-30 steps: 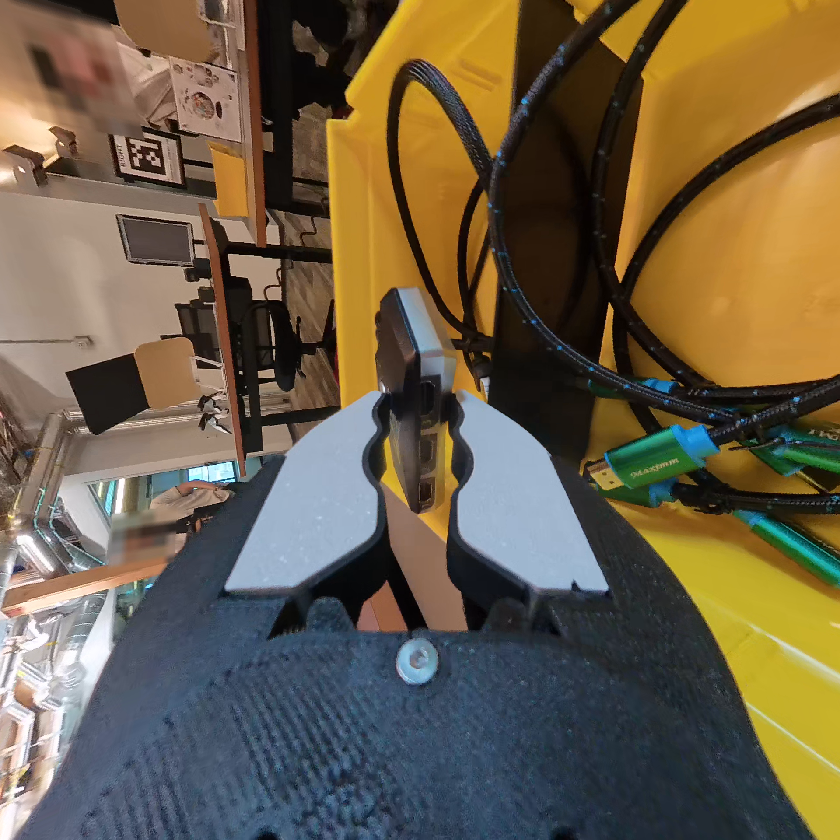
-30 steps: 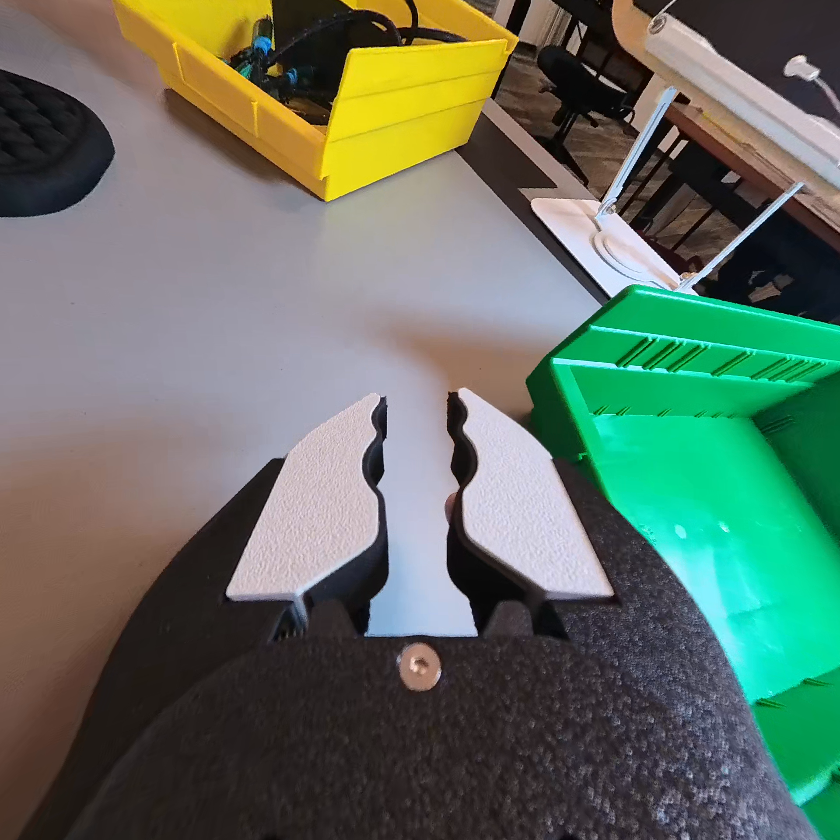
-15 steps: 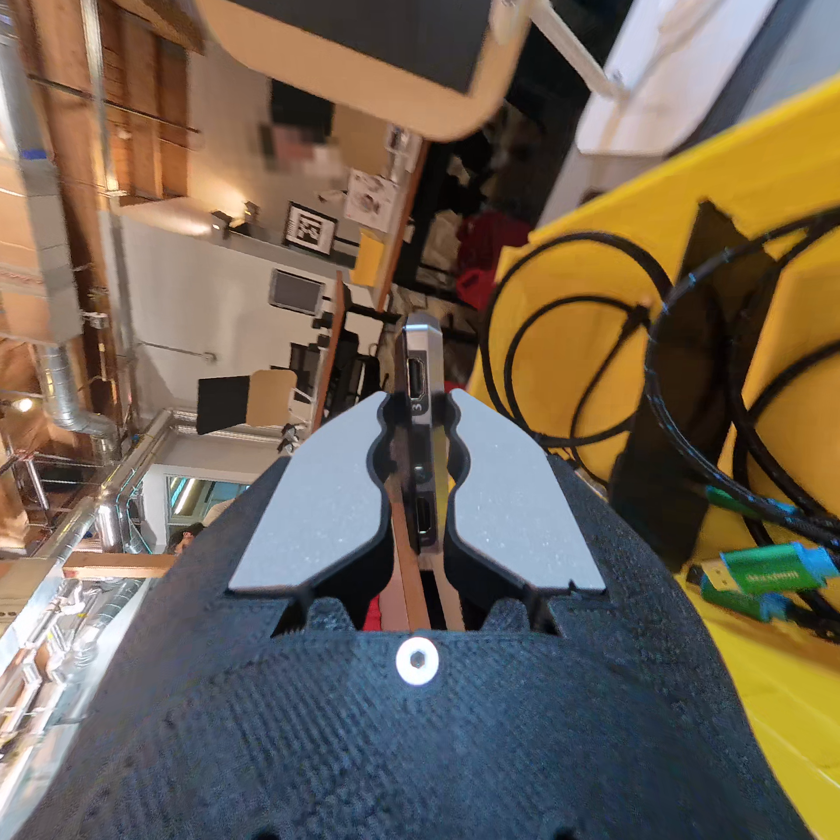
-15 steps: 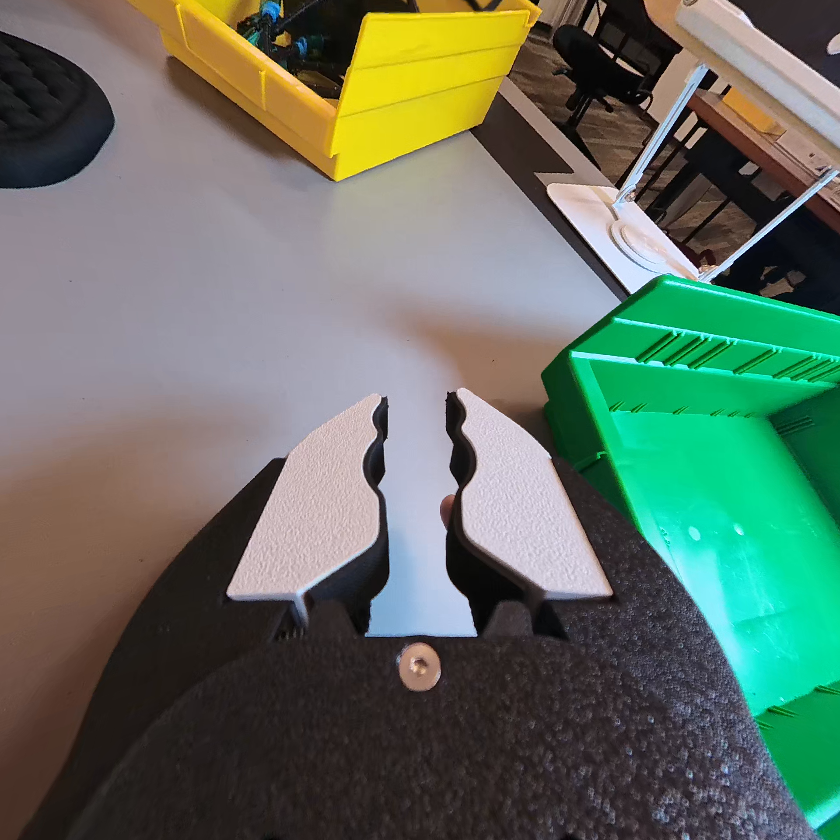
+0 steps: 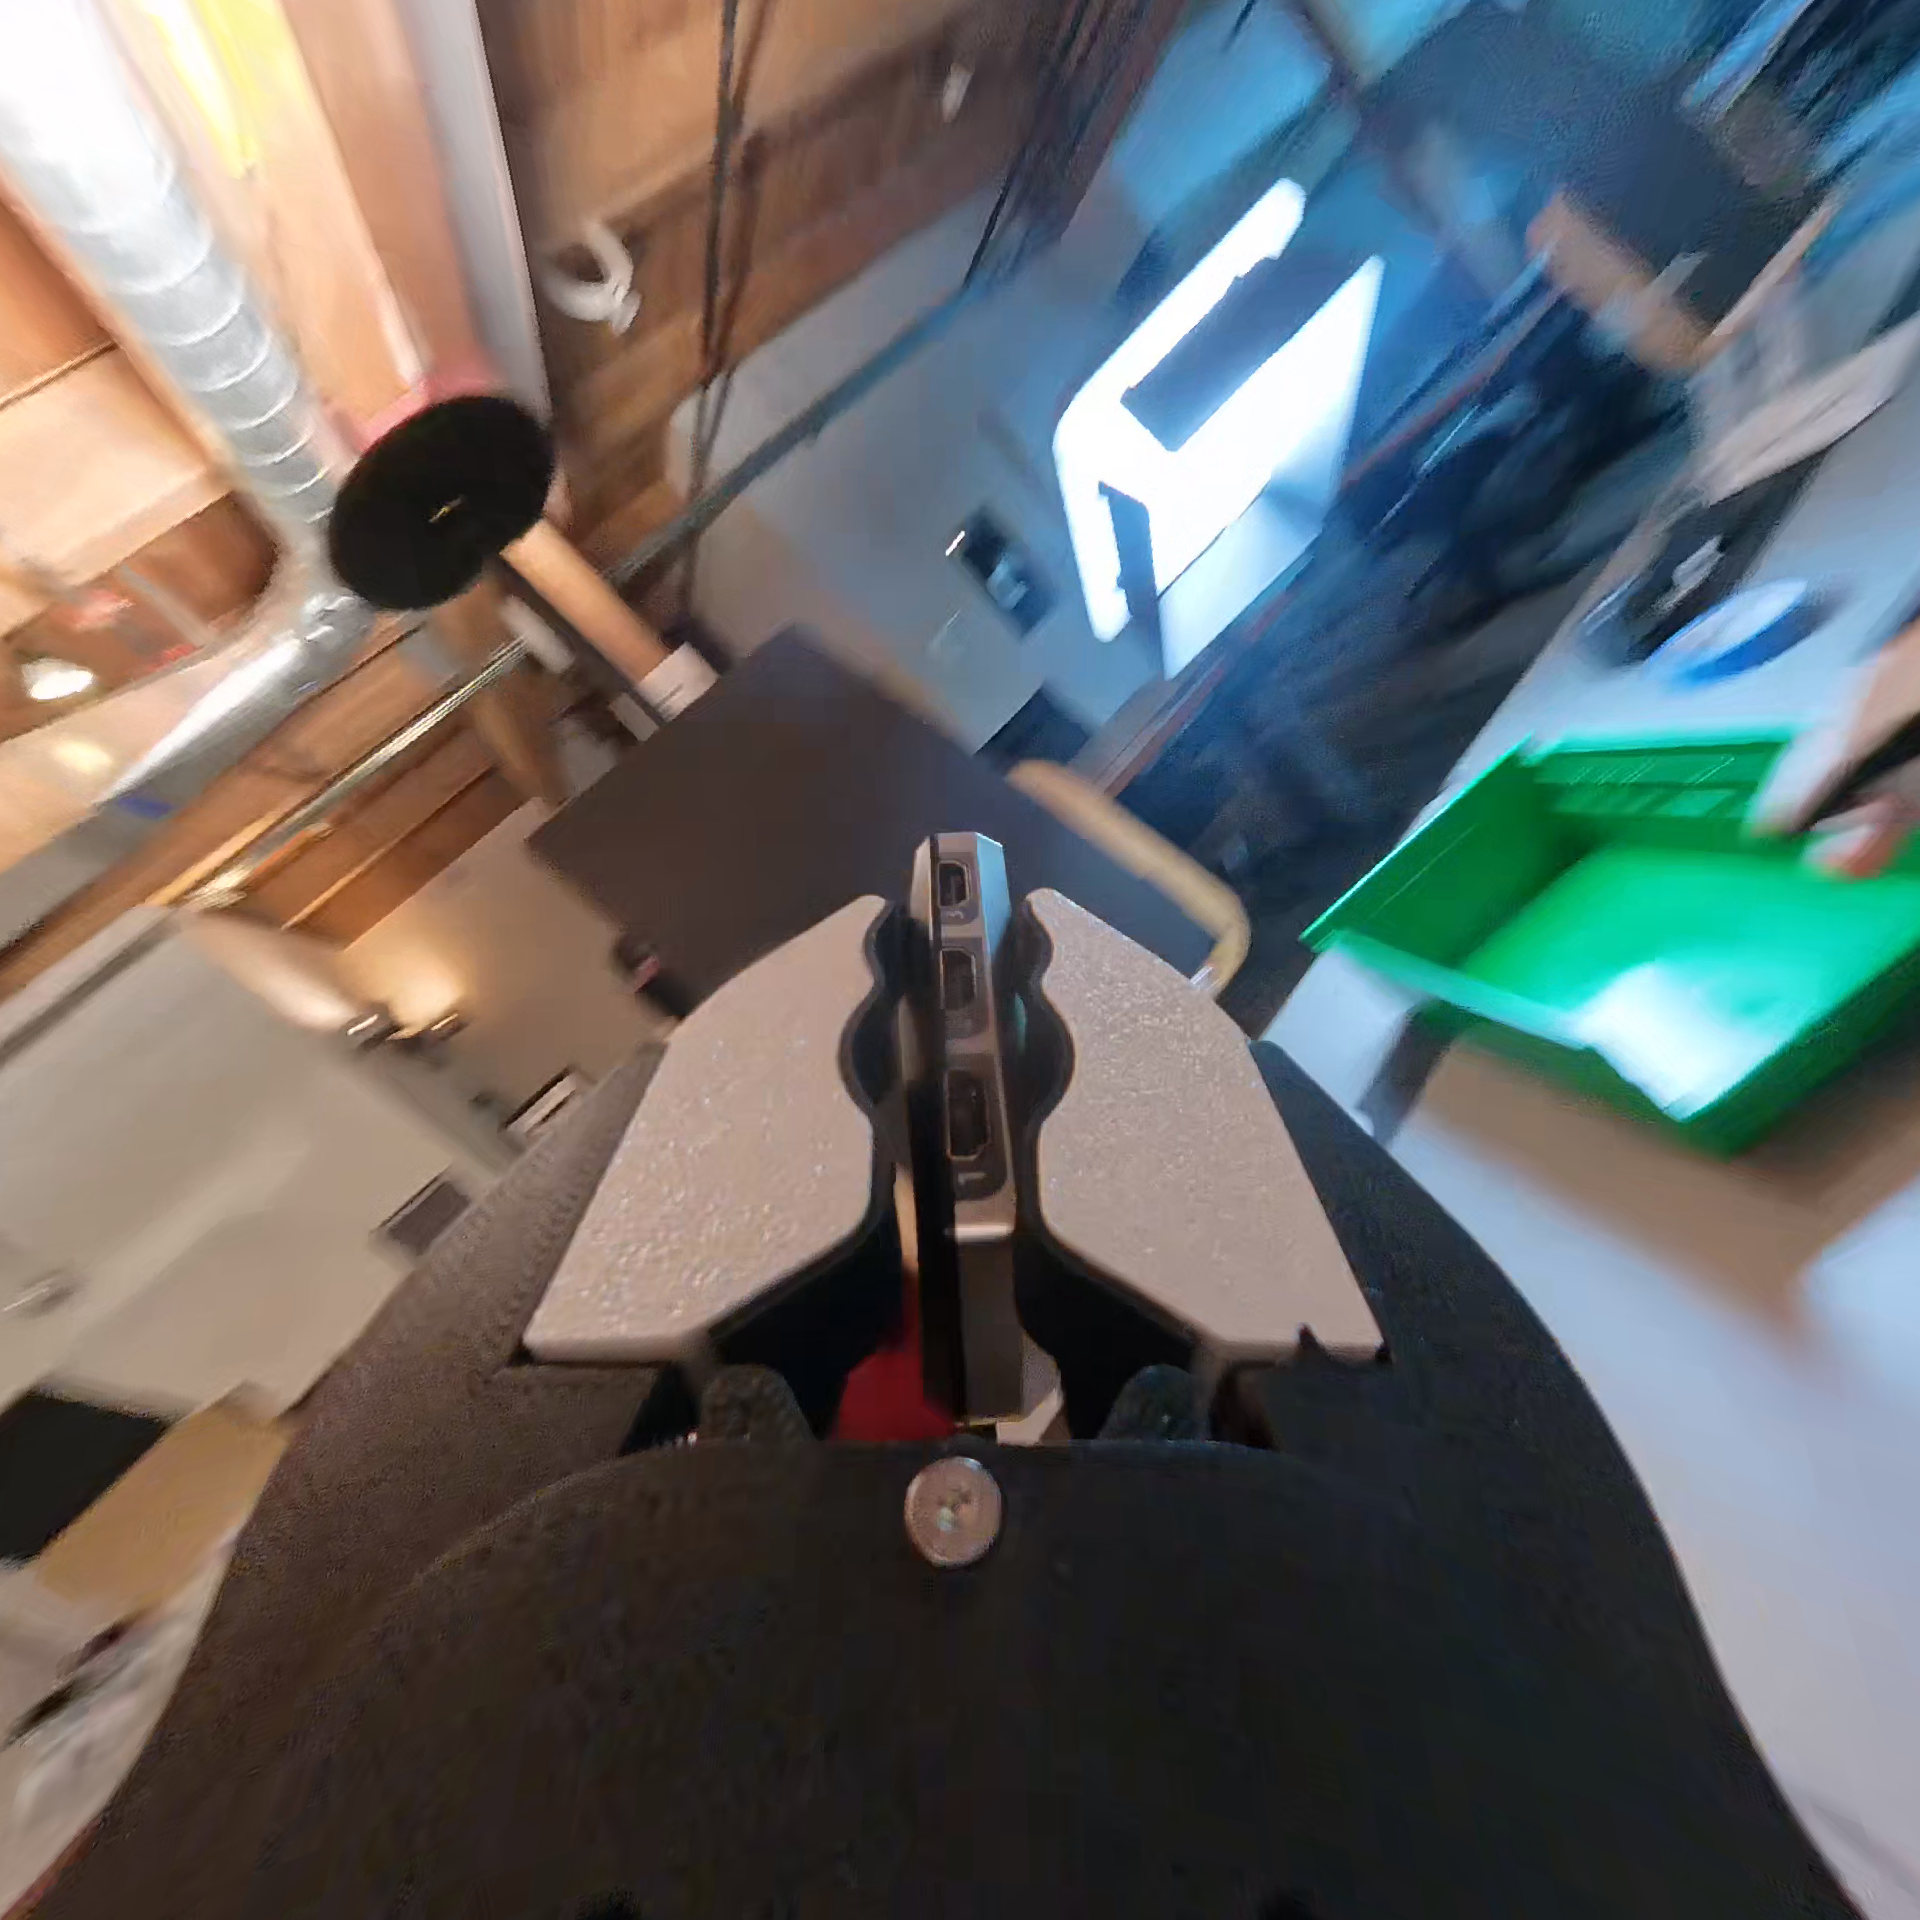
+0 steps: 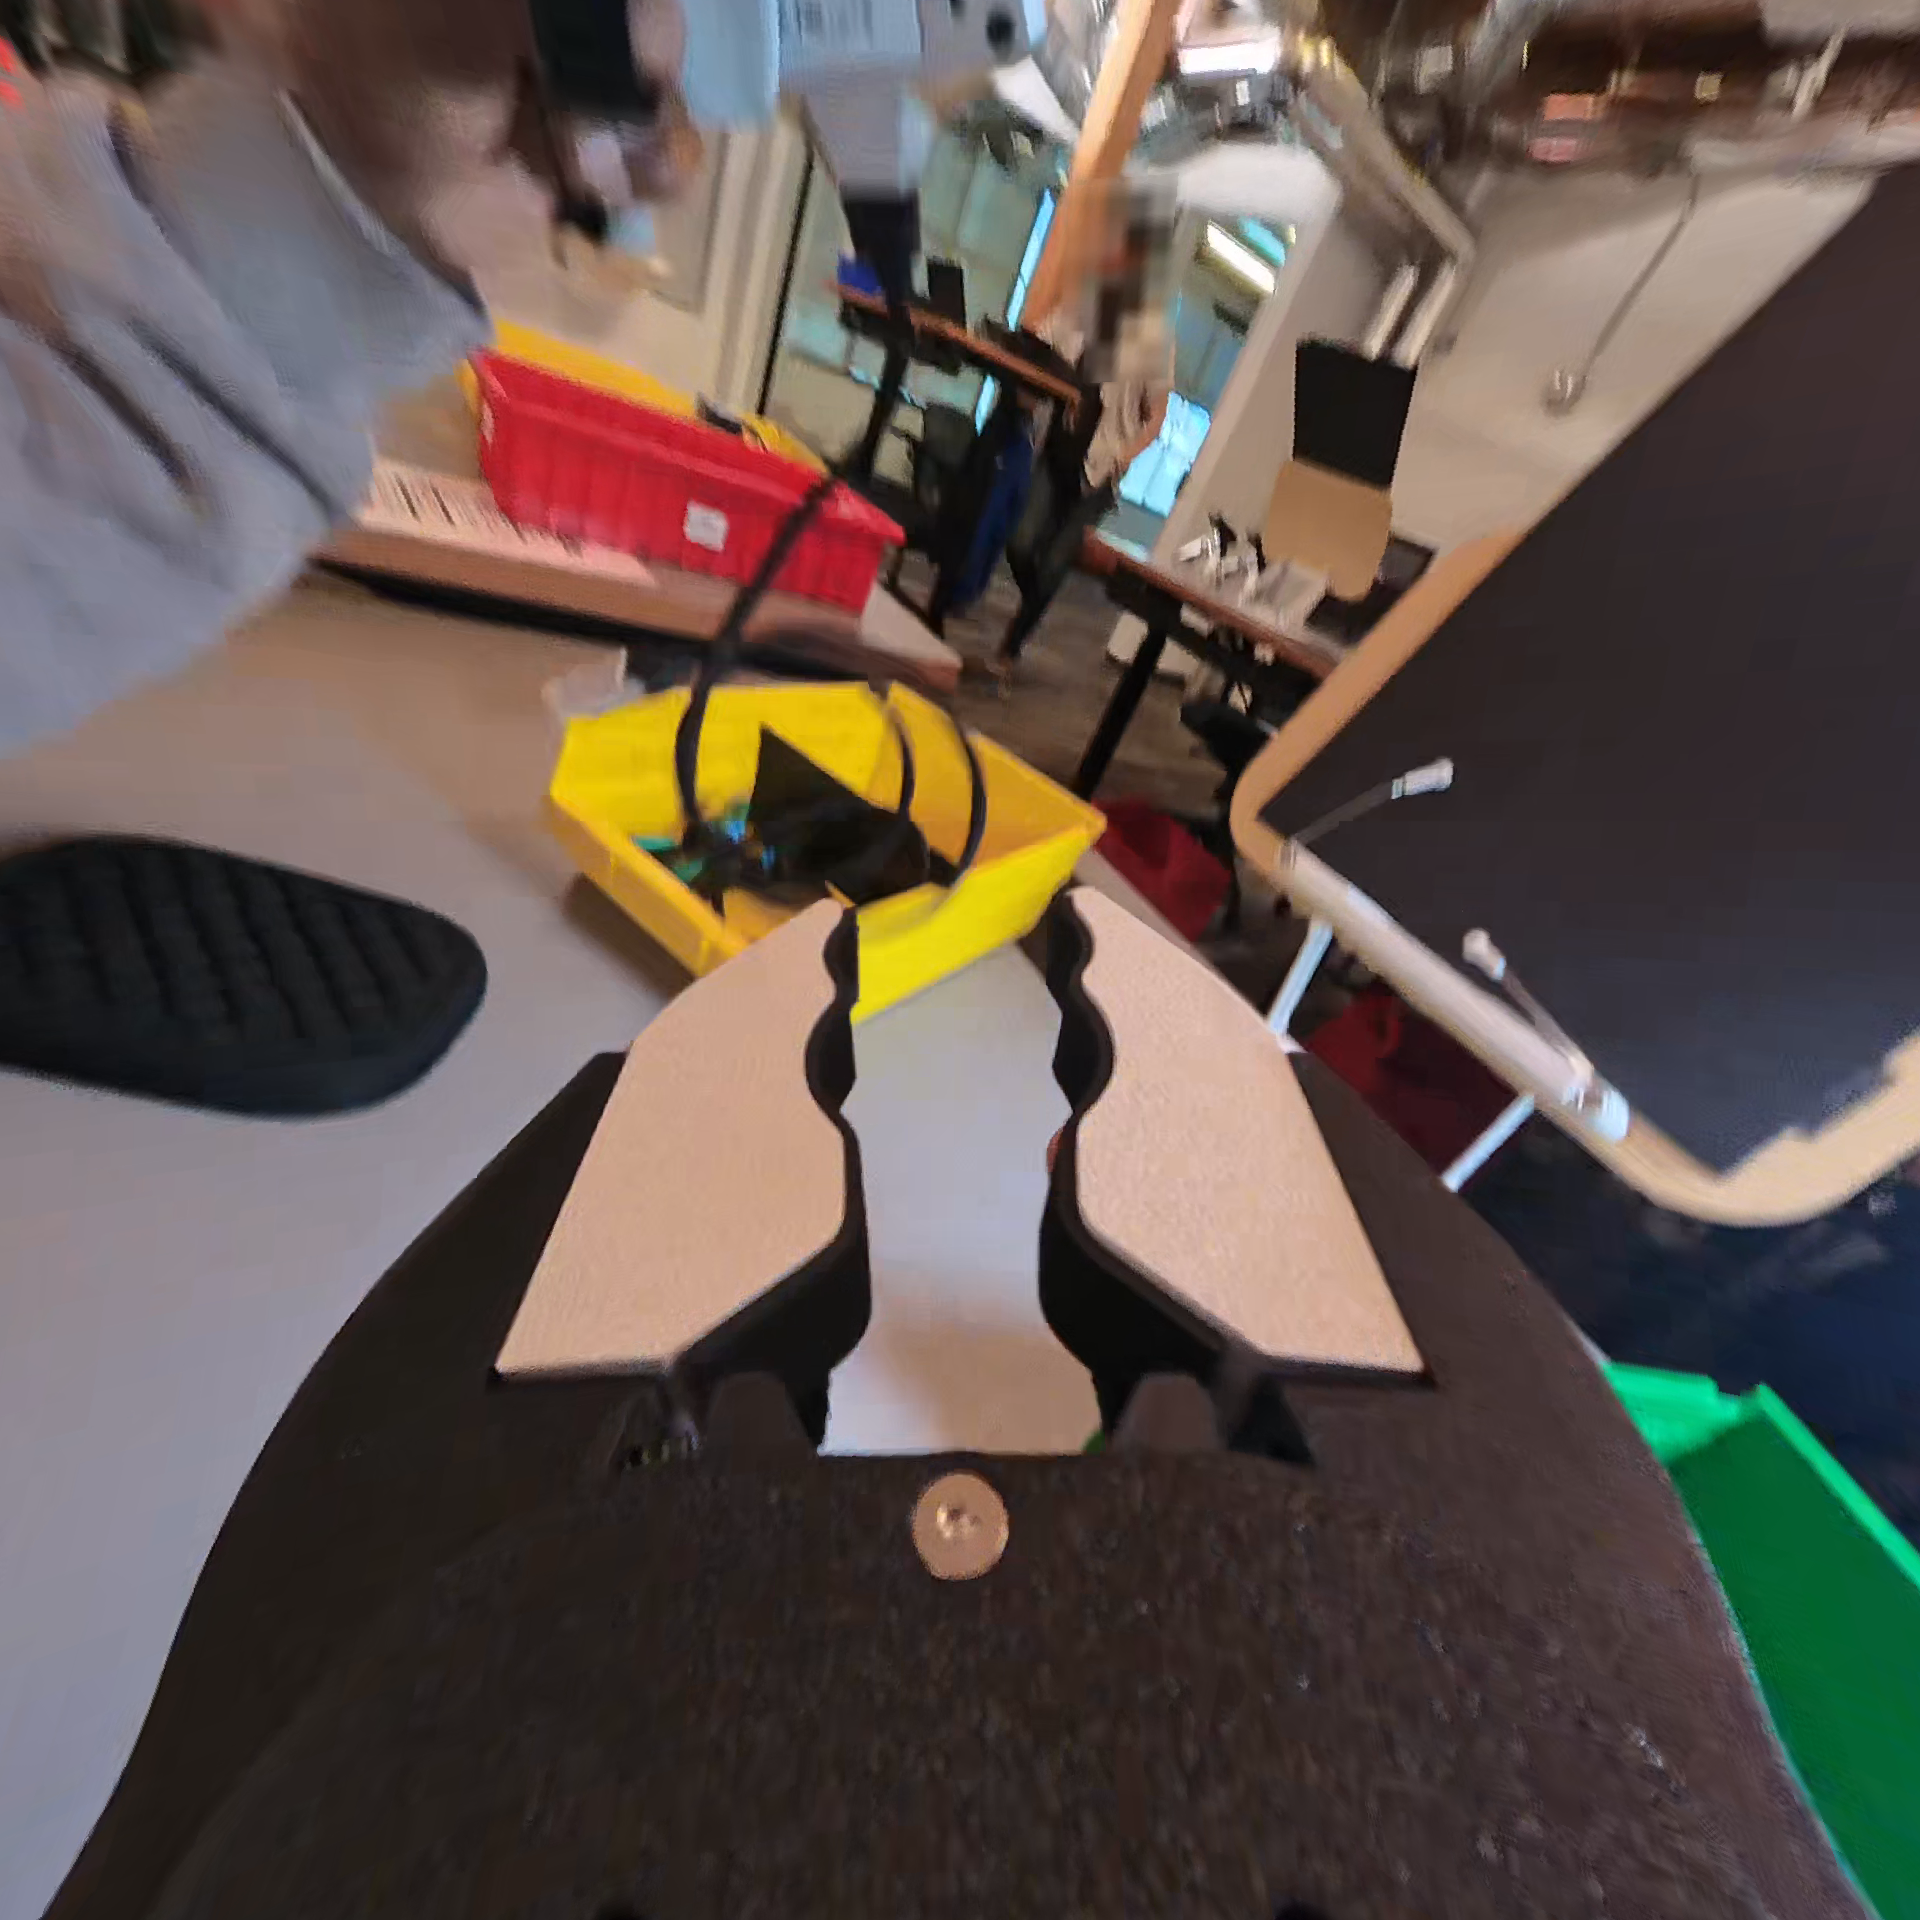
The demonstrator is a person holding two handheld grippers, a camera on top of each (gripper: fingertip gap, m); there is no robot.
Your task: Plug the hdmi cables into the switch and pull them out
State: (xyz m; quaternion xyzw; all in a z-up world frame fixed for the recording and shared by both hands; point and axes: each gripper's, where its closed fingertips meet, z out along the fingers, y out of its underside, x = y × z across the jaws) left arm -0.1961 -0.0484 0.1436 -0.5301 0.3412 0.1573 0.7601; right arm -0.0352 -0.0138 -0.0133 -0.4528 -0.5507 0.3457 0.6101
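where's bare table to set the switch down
Bare grey table lies straight ahead of the right gripper, bordered by the yellow bin beyond, the black pad to the left and the green bin to the right. The yellow bin is crowded with cables. The green bin looks empty. The left gripper holds the switch.
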